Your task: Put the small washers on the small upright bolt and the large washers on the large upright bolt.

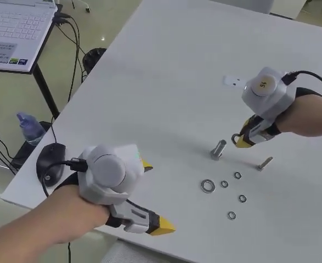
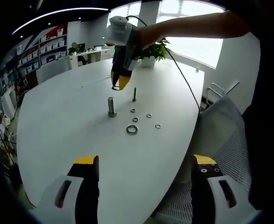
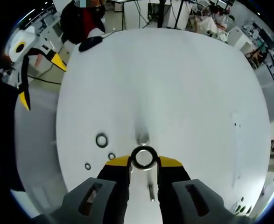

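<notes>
Right gripper (image 1: 238,141) pinches a large washer (image 3: 133,157) near large bolt (image 1: 218,149)

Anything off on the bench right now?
Nothing stands out: large bolt and small bolt stand upright, loose washers lie flat on the table, right tool holds a large washer near the large bolt.

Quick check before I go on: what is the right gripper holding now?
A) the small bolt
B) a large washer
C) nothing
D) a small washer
B: the right gripper is shut on a large washer, its ring pinched between the yellow tips close to the large upright bolt.
</notes>
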`<state>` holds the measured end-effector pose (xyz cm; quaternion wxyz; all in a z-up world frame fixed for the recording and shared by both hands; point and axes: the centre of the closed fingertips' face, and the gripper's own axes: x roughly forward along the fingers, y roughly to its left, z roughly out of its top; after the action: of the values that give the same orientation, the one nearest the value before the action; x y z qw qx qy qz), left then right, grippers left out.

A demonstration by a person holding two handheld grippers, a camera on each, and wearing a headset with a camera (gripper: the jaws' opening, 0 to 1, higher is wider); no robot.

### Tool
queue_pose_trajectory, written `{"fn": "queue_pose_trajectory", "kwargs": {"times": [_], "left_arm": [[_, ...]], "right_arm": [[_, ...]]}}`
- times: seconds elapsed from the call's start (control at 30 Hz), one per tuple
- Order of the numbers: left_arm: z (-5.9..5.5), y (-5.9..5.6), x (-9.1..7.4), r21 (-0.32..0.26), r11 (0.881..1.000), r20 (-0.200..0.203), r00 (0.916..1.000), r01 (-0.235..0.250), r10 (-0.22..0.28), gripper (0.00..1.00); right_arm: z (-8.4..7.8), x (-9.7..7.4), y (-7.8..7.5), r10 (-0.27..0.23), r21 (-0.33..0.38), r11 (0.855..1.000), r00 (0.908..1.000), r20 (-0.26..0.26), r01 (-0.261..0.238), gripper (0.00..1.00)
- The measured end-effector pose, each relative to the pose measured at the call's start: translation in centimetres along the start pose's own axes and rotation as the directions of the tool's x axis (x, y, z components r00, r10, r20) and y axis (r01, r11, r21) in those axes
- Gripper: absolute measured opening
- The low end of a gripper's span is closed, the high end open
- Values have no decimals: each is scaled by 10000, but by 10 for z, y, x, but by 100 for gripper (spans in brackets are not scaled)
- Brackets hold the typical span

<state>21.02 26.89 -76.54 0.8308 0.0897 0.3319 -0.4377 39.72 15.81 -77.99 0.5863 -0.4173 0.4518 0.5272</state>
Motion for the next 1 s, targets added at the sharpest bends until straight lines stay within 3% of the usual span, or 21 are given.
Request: {"fn": "queue_pose_trajectory", "kwargs": {"times": [0.43,1.0], "left_arm": [[0,-2,-2,147,9999,-65,9999,82,-81,79],[-6,3,-3,-37,9998,-125,9998,184,-184,78]], "right_arm": [[14,18,3,87,-279,9996,9998,-171,-92,22],[14,32,2,129,-427,9990,9986,-513,-151,22]]}}
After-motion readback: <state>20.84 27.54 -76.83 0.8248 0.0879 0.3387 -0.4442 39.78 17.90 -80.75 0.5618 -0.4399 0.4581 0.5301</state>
